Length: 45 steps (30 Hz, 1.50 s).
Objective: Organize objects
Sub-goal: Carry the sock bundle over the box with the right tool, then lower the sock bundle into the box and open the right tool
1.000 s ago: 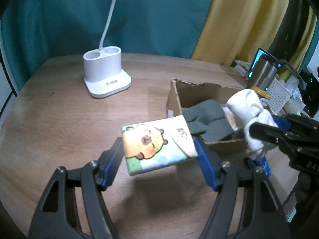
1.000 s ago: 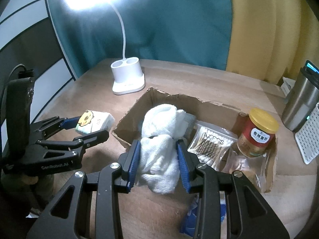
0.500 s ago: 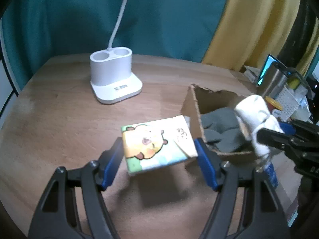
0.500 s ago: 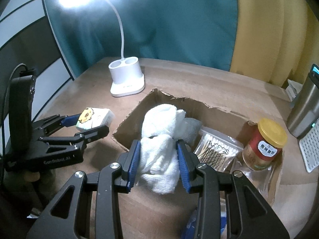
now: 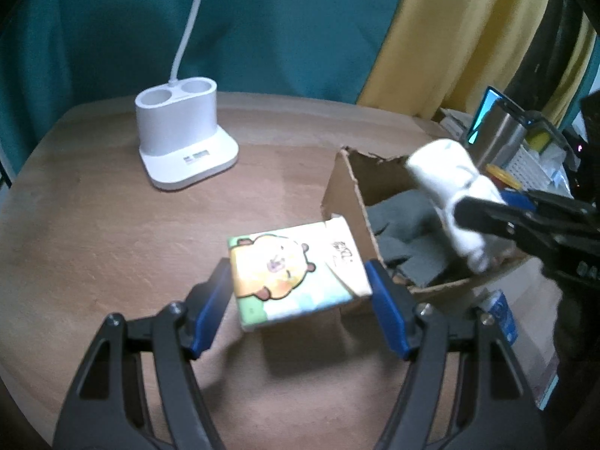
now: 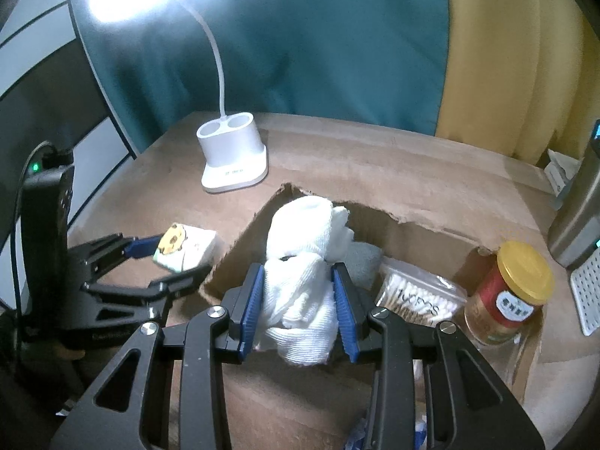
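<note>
My left gripper [image 5: 298, 281] is shut on a tissue pack [image 5: 296, 268] printed with a yellow cartoon bear, held above the wooden table just left of a torn cardboard box [image 5: 345, 195]. The right wrist view shows that pack [image 6: 187, 247] in the left gripper [image 6: 165, 262] at the box's left corner. My right gripper [image 6: 298, 311] is shut on a bunched white towel [image 6: 303, 262], which hangs over the box [image 6: 243, 243]. A grey cloth [image 5: 405, 225] lies inside the box, with a cotton swab bag [image 6: 416, 292] and a red jar with a yellow lid [image 6: 506, 296].
A white lamp base [image 5: 183, 142] with a gooseneck stands at the back left of the round table [image 5: 93, 243]. A steel tumbler [image 6: 577, 221] and a white perforated item [image 6: 588, 292] sit to the right of the box. Teal and yellow curtains hang behind.
The right gripper with the towel has shifted a little towards the box. In the left wrist view the box and lamp base have slid right; the pack stays clamped.
</note>
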Available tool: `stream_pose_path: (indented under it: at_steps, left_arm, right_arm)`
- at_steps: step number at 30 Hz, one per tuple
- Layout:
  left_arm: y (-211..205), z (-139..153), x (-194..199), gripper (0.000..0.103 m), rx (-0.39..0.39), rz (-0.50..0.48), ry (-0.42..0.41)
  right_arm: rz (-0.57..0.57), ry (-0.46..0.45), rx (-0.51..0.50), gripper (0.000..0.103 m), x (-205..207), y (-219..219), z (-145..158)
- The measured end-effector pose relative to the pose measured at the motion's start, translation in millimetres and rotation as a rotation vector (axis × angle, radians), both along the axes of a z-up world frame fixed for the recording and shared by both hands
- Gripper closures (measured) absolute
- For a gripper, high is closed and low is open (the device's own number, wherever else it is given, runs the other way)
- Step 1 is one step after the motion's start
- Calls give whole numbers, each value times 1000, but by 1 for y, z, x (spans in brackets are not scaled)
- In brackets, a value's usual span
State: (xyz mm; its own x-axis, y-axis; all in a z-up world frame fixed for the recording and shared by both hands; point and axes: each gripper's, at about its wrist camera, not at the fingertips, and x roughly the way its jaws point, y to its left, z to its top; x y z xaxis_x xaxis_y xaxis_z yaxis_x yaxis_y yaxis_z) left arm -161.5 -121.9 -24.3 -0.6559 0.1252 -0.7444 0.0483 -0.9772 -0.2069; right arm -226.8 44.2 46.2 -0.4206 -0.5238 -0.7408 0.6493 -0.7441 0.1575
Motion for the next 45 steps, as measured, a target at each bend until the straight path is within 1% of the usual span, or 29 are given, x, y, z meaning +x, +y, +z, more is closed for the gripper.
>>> stream_pose_path:
  at_steps: [4, 12, 20, 24, 26, 27, 28, 33, 45]
  left_arm:
    - [2, -1, 4, 32, 2, -18, -7]
    - [-7, -2, 12, 32, 16, 4, -10]
    - [-19, 0, 18, 32, 26, 24, 3]
    - [-21, 4, 21, 32, 25, 30, 17]
    - [-20, 7, 22, 32, 24, 32, 24]
    - [-19, 8, 24, 32, 24, 33, 26]
    - [-18, 9, 25, 32, 25, 34, 29]
    - [-11, 16, 29, 32, 20, 30, 43]
    - [16, 30, 35, 31, 1, 10, 71]
  right_arm:
    - [-4, -14, -2, 64, -6, -5, -5]
    - [16, -95, 25, 64, -8, -26, -32]
    - [18, -143, 53, 64, -8, -40, -46]
    - [34, -138, 55, 63, -6, -40, -44]
    - [35, -137, 41, 54, -4, -36, -42]
    - [34, -133, 34, 45, -3, -35, -40]
    - [28, -121, 36, 44, -1, -33, -38]
    - [14, -84, 28, 43, 5, -22, -26]
    - [-59, -13, 11, 43, 17, 28, -6]
